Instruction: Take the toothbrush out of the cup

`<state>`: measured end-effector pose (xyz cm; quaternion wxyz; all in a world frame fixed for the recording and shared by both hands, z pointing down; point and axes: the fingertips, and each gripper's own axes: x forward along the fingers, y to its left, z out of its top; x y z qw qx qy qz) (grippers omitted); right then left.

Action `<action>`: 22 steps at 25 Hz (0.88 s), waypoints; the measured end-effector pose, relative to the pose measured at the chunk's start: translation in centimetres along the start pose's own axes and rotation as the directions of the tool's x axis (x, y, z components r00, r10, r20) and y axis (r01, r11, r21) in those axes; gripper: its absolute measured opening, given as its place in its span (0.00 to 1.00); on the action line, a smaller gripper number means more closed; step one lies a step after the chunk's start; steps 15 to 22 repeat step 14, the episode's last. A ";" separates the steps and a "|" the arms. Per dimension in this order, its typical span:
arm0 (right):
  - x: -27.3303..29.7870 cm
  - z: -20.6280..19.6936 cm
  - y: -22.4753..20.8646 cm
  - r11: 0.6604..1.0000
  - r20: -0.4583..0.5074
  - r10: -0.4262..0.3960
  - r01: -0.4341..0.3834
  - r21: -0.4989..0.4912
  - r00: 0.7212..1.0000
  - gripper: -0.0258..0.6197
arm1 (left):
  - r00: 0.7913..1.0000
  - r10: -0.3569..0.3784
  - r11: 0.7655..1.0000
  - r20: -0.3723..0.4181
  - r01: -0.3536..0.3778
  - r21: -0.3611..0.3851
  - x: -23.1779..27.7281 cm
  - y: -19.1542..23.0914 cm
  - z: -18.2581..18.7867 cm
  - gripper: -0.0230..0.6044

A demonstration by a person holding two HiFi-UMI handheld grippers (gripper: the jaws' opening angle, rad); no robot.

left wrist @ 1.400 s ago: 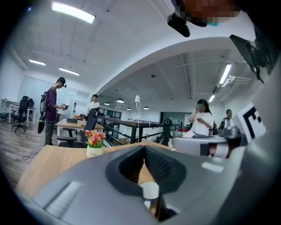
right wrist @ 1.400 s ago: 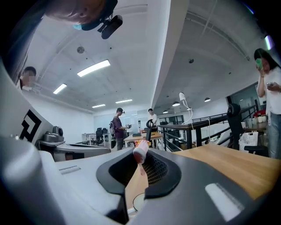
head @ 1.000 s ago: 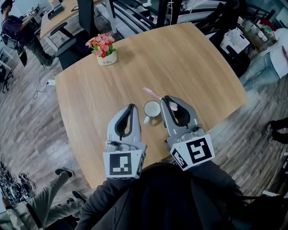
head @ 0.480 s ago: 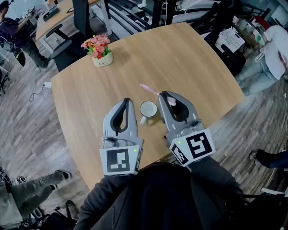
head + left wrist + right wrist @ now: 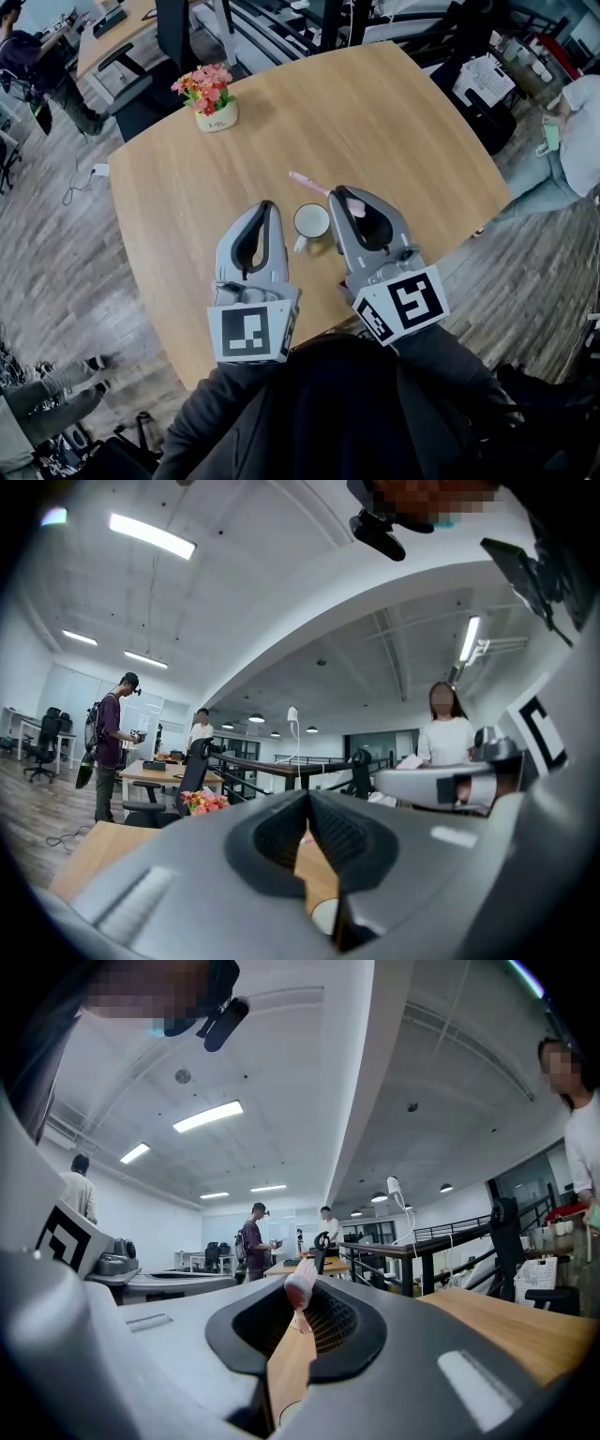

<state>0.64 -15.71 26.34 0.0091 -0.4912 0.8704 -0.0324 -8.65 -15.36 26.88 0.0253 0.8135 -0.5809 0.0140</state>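
A white cup (image 5: 311,222) with a handle stands empty on the wooden table (image 5: 394,122), between my two grippers. My right gripper (image 5: 337,193) is shut on a pink toothbrush (image 5: 307,182), which lies level and sticks out to the left past the cup's far side. In the right gripper view one pink end of the toothbrush (image 5: 300,1283) rises between the pads of the right gripper (image 5: 303,1314). My left gripper (image 5: 270,205) rests left of the cup, shut, with nothing in it; its jaws meet in the left gripper view (image 5: 307,797).
A small pot of pink and orange flowers (image 5: 214,98) stands at the table's far left. Office chairs (image 5: 178,37) and desks lie beyond the far edge. People stand at the left (image 5: 37,66) and right (image 5: 562,150) of the room.
Both grippers, the cup and the toothbrush keep their places. Only the head view has shifted slightly, and people around the table have moved.
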 end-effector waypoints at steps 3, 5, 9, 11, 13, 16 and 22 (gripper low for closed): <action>0.2 0.0 0.0 1.000 0.002 0.004 -0.004 0.001 1.000 0.09 | 1.000 0.004 1.000 -0.001 -0.004 0.001 0.2 0.1 0.0 0.05; 0.2 0.1 -0.1 1.000 0.003 0.006 -0.006 0.003 1.000 0.09 | 1.000 0.004 1.000 -0.009 -0.004 0.000 0.2 0.0 -0.1 0.05; 0.2 0.2 0.0 1.000 0.007 0.011 -0.011 0.005 1.000 0.09 | 1.000 -0.006 1.000 -0.011 0.006 -0.001 0.1 -0.1 -0.1 0.05; 0.2 0.3 0.1 1.000 0.008 0.013 -0.013 0.005 1.000 0.09 | 1.000 0.000 1.000 -0.012 0.000 -0.001 0.1 0.0 -0.1 0.05; 0.3 0.3 0.1 1.000 0.010 0.014 -0.014 0.006 1.000 0.09 | 1.000 0.000 1.000 -0.013 0.000 -0.001 0.1 0.0 -0.2 0.05; 0.3 0.3 0.1 1.000 0.010 0.014 -0.014 0.006 1.000 0.09 | 1.000 -0.003 1.000 -0.012 0.003 -0.002 0.1 -0.1 -0.2 0.05; 0.3 0.3 0.1 1.000 0.010 0.014 -0.014 0.006 1.000 0.09 | 1.000 -0.003 1.000 -0.012 0.003 -0.002 0.1 -0.1 -0.2 0.05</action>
